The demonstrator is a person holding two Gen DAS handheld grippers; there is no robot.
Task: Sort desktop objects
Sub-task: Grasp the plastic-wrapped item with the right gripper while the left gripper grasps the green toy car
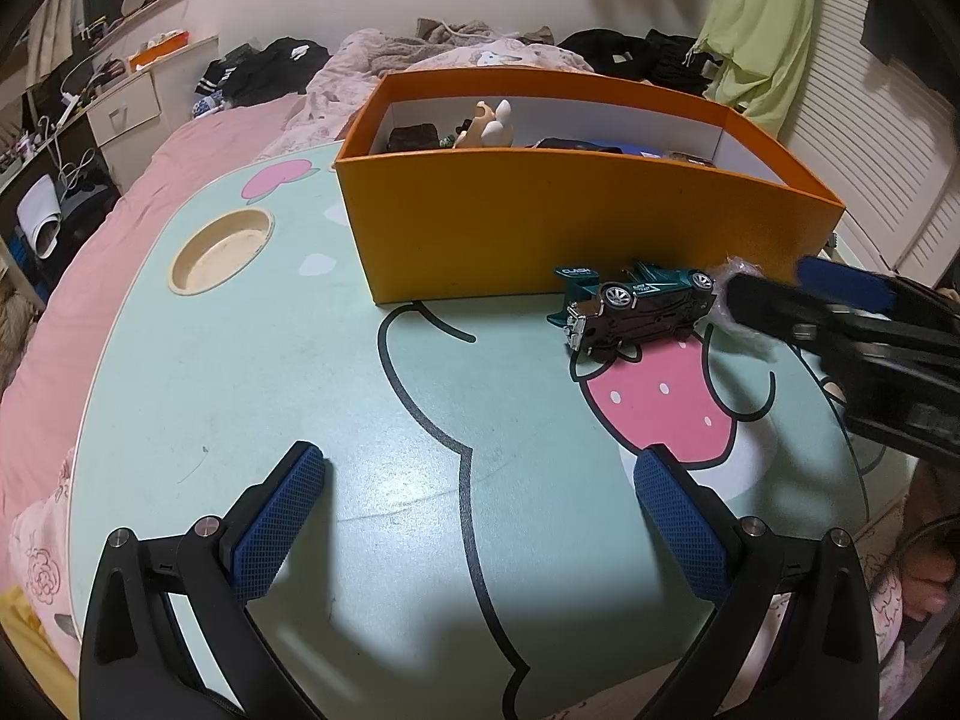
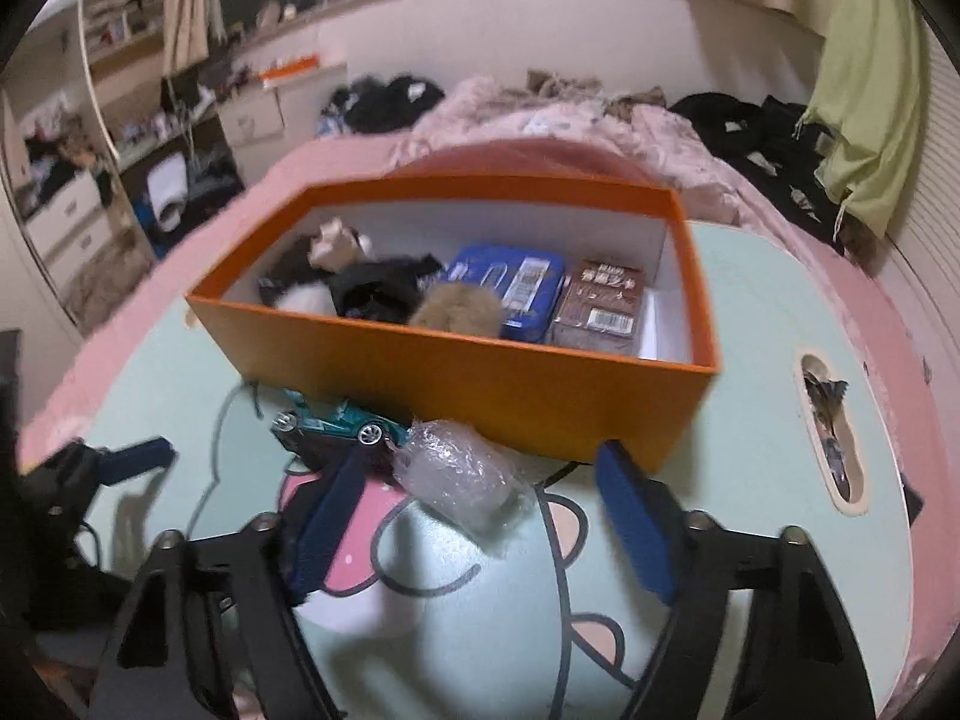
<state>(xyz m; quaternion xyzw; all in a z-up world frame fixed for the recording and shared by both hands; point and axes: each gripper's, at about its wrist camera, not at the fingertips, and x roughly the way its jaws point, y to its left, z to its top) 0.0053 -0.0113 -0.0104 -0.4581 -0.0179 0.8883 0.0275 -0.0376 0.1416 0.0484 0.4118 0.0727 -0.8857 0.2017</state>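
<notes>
my right gripper (image 2: 480,498) sits low in front of the orange box (image 2: 480,384), its jaws half-spread around the clear plastic wad (image 2: 459,477). i cannot say the pads press on it: in the right wrist view the left pad lies close against the wad's side, while the right pad stands clear with bare counter (image 2: 750,324) showing between. so i read it as not yet a grip. my left gripper (image 1: 480,516) hangs released, jaws wide, with nothing between them, well back from the box.

the wad lies on the counter just in front of the box's near wall, touching or almost touching the nose end of the toy car (image 2: 336,426), which lies tipped on its side right against that wall. the box already holds a blue packet (image 2: 510,288), a brown packet (image 2: 600,306), a furry ball (image 2: 459,312) and dark bits.

how it will handle, as i judge it: the wad looks like crumpled film or bubble wrap, so very light, soft and springy, slick on the surface. it will squash before it holds, and may squirt out sideways or skate along the counter if one pad reaches it first. i would take it across the thick middle, both pads meeting it together, and close well in. the car beside it is hard and denser; a nudge from my left pad could roll it.
</notes>
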